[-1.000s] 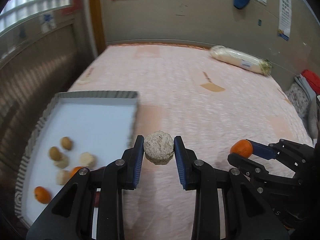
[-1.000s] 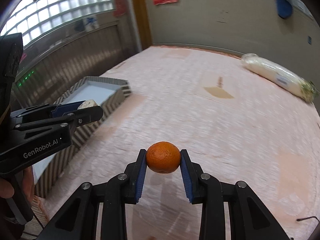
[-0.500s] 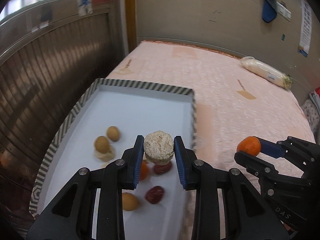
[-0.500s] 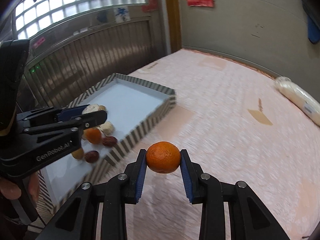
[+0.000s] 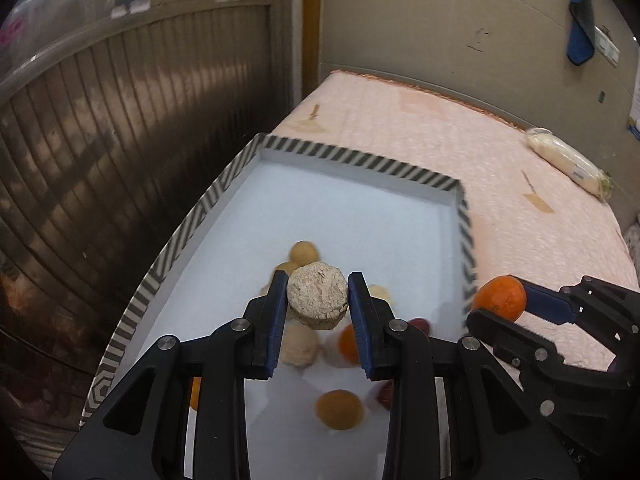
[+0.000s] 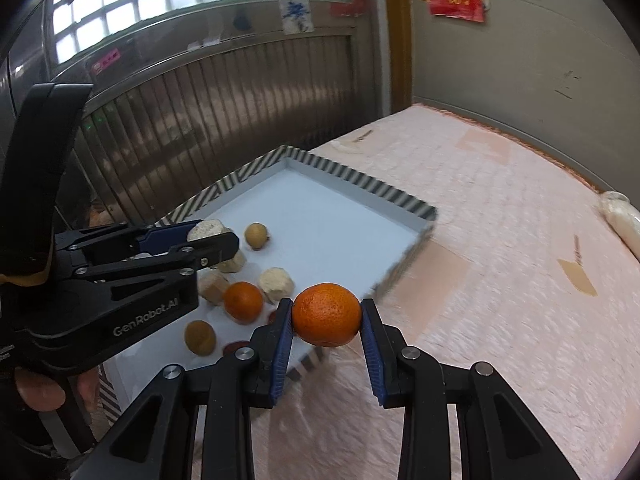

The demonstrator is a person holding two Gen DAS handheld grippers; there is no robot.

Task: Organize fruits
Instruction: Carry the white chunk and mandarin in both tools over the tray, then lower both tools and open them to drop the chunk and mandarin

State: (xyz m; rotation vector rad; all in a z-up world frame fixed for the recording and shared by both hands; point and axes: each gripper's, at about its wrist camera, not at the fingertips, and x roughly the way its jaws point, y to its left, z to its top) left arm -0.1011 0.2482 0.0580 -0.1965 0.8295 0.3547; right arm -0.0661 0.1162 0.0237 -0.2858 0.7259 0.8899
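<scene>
Above the white tray (image 5: 352, 184) with the striped rim, left gripper (image 5: 317, 300) clamped on a pale, rough, puck-shaped piece (image 5: 317, 294), held clear of the tray floor. Below it, loose on the tray: round tan fruits (image 5: 339, 409), an orange (image 6: 243, 302), dark red fruits (image 5: 418, 325) and pale chunks (image 6: 276, 283), bunched toward the near end. Just to the right, near the tray's right rim, right gripper (image 6: 326, 315) clamped on a mandarin (image 6: 326, 315), both blue pads (image 6: 370, 344) pressed against its sides, hanging over the edge where tray meets pink quilted bed cover (image 6: 500, 280). Far off on the cover, near the wall, a white wrapped bundle (image 5: 568, 164). At the lower left of the right wrist view, fingers of a hand (image 6: 38, 394) around the left gripper's handle.
</scene>
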